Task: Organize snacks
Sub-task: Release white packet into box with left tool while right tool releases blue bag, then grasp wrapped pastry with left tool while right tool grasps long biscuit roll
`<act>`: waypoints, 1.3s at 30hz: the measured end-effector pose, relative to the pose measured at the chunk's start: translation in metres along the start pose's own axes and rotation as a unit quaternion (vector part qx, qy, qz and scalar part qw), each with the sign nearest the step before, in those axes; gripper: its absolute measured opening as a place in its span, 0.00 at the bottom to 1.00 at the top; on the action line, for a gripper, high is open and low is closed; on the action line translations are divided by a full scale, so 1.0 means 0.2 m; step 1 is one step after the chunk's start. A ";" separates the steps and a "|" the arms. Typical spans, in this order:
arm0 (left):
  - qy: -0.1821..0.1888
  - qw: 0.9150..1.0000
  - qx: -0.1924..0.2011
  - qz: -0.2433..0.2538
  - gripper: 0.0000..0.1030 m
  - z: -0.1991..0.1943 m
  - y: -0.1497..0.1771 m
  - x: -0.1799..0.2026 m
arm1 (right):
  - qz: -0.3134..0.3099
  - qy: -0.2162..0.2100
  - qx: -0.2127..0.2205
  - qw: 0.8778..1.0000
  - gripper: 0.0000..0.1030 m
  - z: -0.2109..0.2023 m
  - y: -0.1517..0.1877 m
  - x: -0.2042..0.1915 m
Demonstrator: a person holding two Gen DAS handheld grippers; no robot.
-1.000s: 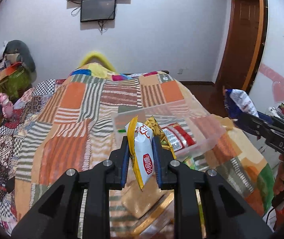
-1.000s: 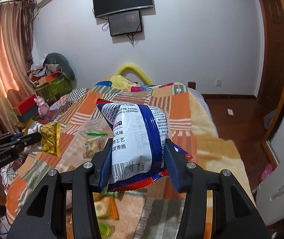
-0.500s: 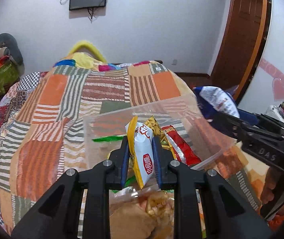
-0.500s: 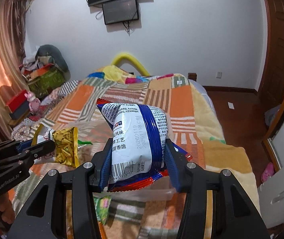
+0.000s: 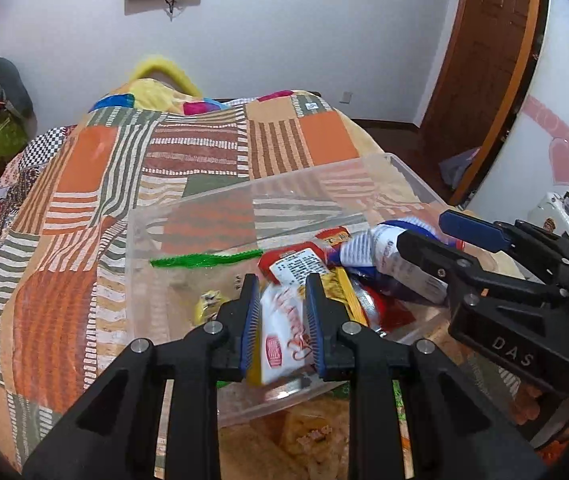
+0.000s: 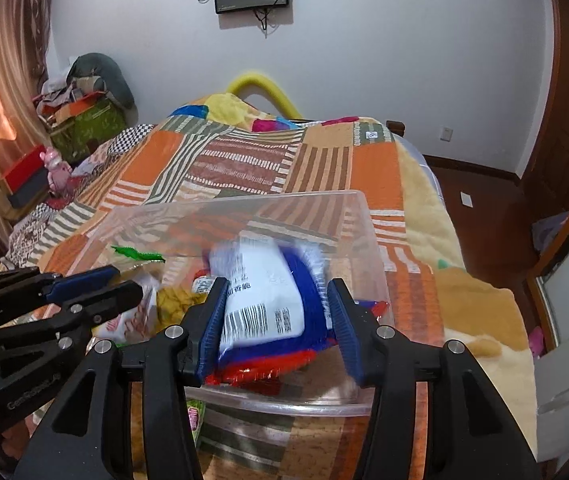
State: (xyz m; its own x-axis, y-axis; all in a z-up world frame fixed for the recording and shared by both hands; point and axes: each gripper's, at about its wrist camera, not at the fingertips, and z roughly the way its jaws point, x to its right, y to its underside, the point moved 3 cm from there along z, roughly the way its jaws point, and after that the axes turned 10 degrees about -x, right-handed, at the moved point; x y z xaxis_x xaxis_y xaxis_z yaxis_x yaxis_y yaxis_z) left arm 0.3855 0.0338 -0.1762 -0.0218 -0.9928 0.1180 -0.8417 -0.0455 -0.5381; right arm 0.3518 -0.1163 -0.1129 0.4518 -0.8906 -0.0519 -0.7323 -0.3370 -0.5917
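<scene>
Right now my left claw is clenched on a white and yellow snack packet between its pads, just over the near wall of the clear bin. My right claw has a blue and white bag between its jaws, apparently loosening, above the bin's near edge. Beyond both lies the patchwork blanket.

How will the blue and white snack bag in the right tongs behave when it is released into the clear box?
The blue and white snack bag looks puffy, so probably light. Its glossy film may slide. It seems soft, likely settling on packets already in the clear box.
</scene>
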 end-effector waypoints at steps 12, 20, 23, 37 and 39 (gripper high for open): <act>0.008 0.999 0.032 0.000 0.41 -0.36 0.15 -0.01 | -0.010 -0.001 0.041 0.999 0.62 -0.32 0.09 -0.01; 0.007 1.000 0.021 0.009 0.58 -0.59 0.47 0.02 | -0.026 -0.008 0.056 0.998 0.65 -0.57 0.39 -0.04; 0.007 1.000 0.002 0.014 0.61 -0.63 0.62 0.04 | -0.024 -0.010 0.044 0.999 0.67 -0.59 0.53 -0.04; 0.025 0.997 -0.075 0.019 0.67 -0.45 0.95 0.19 | 0.018 -0.014 -0.062 0.998 0.67 -0.44 1.01 0.00; 0.034 0.996 -0.080 0.021 0.68 -0.42 0.96 0.20 | 0.019 -0.017 -0.074 0.997 0.67 -0.40 1.04 -0.01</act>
State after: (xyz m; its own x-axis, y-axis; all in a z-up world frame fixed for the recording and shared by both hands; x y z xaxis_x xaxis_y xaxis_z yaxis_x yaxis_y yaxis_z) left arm 0.1773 -0.0059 -0.2042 -0.0909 -0.9832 0.1581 -0.9142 0.0194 -0.4048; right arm 0.1582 -0.2093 -0.1719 0.4372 -0.8936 -0.1017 -0.8156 -0.3463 -0.4635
